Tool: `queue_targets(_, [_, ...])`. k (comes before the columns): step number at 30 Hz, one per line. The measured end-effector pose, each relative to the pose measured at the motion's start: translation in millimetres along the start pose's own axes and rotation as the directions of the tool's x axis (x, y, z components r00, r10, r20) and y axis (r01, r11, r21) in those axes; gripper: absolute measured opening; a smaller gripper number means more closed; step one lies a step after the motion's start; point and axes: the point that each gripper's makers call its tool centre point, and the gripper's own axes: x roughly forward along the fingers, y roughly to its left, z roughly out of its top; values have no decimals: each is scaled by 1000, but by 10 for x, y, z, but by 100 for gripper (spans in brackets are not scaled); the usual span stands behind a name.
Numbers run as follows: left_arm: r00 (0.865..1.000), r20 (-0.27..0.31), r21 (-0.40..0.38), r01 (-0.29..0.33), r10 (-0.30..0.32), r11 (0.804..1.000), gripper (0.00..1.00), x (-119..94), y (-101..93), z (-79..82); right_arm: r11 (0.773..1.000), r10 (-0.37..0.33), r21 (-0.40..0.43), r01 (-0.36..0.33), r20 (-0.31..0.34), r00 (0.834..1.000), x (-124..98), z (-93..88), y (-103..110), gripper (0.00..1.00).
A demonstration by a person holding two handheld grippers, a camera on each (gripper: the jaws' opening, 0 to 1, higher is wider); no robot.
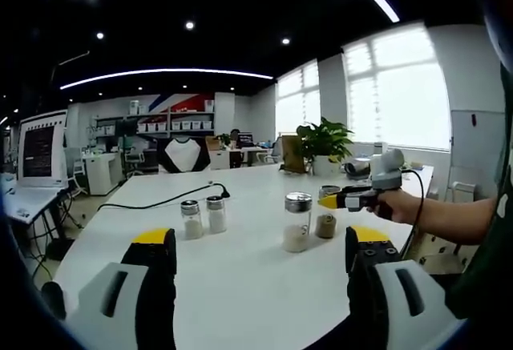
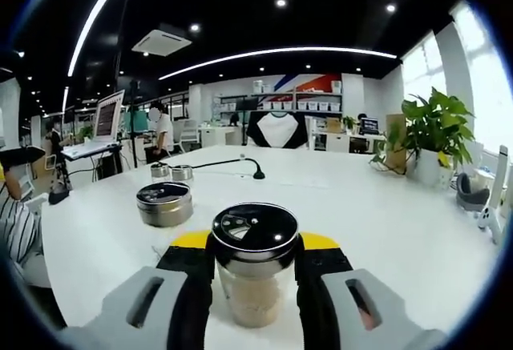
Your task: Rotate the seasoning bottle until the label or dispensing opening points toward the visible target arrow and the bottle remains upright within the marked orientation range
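A seasoning bottle [image 2: 255, 290] with pale brown powder and a dark perforated cap stands upright on the white table [image 2: 385, 222]. My right gripper [image 2: 255, 240] is shut on it, one jaw on each side. The left gripper view has the same bottle [image 1: 325, 220] at the right, with the right gripper [image 1: 333, 200] at its cap and a hand behind it. A taller silver-capped bottle [image 1: 297, 222] with white powder stands just left of it. My left gripper [image 1: 260, 235] hangs open over the near table, its jaws wide apart and holding nothing.
Two small shakers [image 1: 203, 216] stand left of centre, beside a black cable [image 1: 160, 202]. A potted plant [image 1: 325, 143] sits at the far table edge and a monitor [image 1: 40, 154] on a desk to the left. A striped sleeve [image 2: 16, 238] shows at the table's left edge.
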Motion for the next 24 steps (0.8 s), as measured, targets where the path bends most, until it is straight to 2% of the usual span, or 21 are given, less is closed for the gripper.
queue_targets(14, [1000, 0, -3, -3, 3, 1000, 92, -27, 23, -12, 997, 81, -16, -82, -13, 997, -10, -12, 32, 38])
queue_targets(24, [1000, 1, 1, -2, 2, 1000, 92, -57, 18, -8, 988, 154, -29, -154, -25, 988, -16, -11, 63, 38])
